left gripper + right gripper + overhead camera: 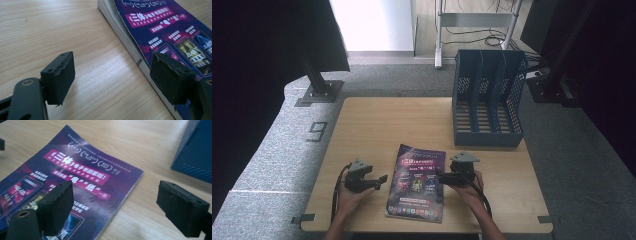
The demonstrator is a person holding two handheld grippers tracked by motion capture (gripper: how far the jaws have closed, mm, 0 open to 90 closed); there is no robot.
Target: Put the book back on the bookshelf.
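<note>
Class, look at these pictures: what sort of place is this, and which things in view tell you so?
Probably a lab or studio set up for recording. A small wooden table stands on grey carpet with a taped number, metal stands around it, and cables behind.

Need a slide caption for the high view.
Two open grippers flank a purple magazine; blue file rack behind.

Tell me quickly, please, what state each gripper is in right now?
Left gripper: open, holding nothing, beside the purple paperback book.
Right gripper: open, holding nothing, over that book's edge.
</note>
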